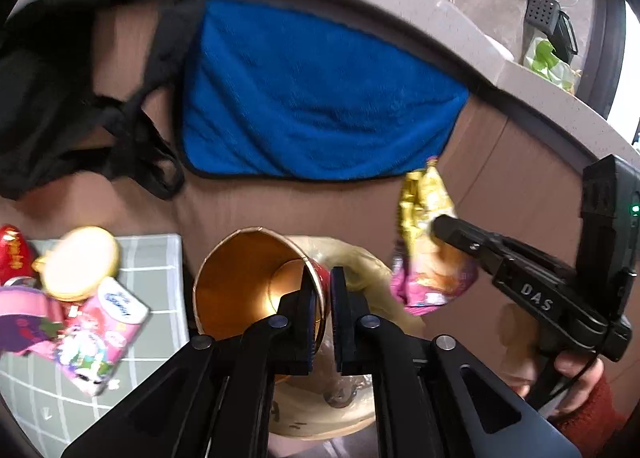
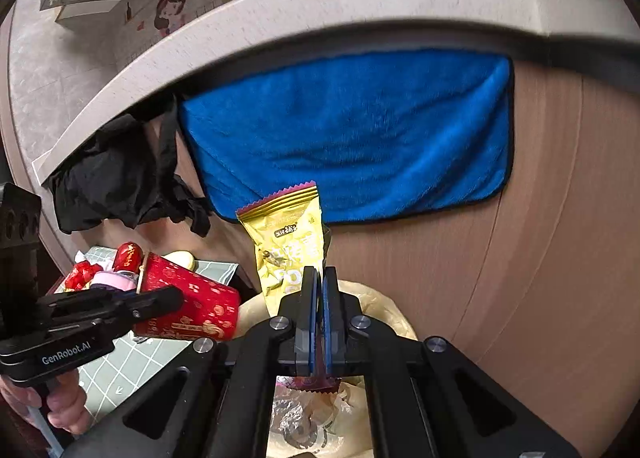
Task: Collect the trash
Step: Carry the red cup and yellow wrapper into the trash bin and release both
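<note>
My left gripper (image 1: pixel 323 290) is shut on the rim of a red paper cup with a gold inside (image 1: pixel 248 282), held on its side over a bin lined with a pale yellow bag (image 1: pixel 368 270). The cup also shows in the right wrist view (image 2: pixel 192 302). My right gripper (image 2: pixel 320 290) is shut on a yellow-and-pink snack wrapper (image 2: pixel 288 238), held upright above the same bag (image 2: pixel 380 306). That wrapper and the right gripper (image 1: pixel 436 228) show at the right of the left wrist view. Crumpled trash lies inside the bag (image 2: pixel 304 418).
A green checked mat (image 1: pixel 160 258) at the left holds several snack packets, a pink tube (image 1: pixel 100 338) and a red item (image 1: pixel 12 254). A blue towel (image 1: pixel 320 98) and black cloth (image 1: pixel 60 118) hang on the wooden cabinet front under a grey counter (image 1: pixel 520 70).
</note>
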{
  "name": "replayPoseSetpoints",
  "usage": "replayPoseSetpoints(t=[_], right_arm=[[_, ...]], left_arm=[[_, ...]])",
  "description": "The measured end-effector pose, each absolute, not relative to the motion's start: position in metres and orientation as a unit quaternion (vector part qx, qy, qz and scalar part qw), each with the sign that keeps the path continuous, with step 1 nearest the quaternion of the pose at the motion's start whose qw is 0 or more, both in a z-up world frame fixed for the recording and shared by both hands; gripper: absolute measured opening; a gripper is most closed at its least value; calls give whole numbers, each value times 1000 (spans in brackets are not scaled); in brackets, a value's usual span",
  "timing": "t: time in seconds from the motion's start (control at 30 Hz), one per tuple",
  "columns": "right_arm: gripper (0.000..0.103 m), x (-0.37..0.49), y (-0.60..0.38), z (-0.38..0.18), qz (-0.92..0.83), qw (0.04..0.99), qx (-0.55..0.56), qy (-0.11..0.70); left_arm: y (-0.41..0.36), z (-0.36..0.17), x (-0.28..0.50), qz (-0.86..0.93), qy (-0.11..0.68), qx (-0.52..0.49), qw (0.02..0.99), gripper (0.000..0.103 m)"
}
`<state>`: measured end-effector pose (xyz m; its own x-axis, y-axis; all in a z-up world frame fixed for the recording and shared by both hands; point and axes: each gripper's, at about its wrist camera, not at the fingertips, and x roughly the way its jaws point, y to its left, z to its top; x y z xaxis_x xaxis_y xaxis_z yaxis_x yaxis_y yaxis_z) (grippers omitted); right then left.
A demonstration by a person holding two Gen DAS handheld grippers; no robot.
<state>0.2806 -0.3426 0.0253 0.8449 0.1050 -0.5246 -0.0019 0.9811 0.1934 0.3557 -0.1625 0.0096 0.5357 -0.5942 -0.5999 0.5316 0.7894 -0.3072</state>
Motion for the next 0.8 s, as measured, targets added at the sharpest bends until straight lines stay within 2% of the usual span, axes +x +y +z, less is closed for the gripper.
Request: replayPoseSetpoints(t=[0.03,0.07,0.1,0.33,0.5,0.57,0.63,0.8], right_arm=[[6,283,-343,21,32,954,96,282],[8,287,-344,14,32,950,101,293],[9,291,-344,10,31,947,104,301],[12,298,-343,-15,25,937,112,330],[17,302,-334,-13,48,940,108,321],[27,303,-332,-11,45,944,105,311],[30,307,-330,-11,29,940,98,324],[30,311,-326,-14,17,929,113,351]], left_arm=[[-163,5,360,-331,367,-46,868,33],[-163,3,362,-335,368,-50,866,52],[-161,1,363,-332,364,-58,868,55],[-137,-6,376,-279,375,-70,881,55],[-107,-7,370,-255,380,-84,885,55],[-96,-6,365,-250,382,-85,886,55],[-85,-2,359,-243,379,-85,889,55],[-55,9,348,-229,365,-87,898,55]])
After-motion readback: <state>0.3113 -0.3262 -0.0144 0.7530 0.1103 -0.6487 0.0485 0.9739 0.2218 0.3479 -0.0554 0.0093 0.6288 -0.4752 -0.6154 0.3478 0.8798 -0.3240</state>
